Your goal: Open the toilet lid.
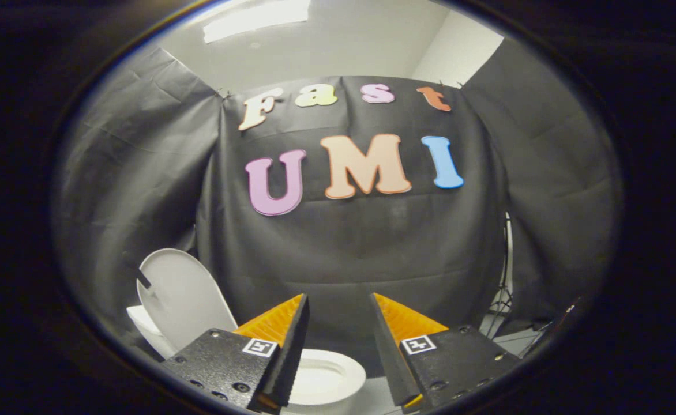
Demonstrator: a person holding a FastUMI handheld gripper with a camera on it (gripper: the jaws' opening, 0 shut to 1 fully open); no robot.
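Two jaws of the gripper [338,305] gape empty, partly hiding the bowl [326,377] beneath the raised toilet lid [182,297].

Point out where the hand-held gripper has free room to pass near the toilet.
Free: the gap between the hand-held gripper fingers, which stand open on nothing, with black cloth wall beyond. Crowded: beside the fingers, the raised toilet lid stands upright, with the open seat below them.
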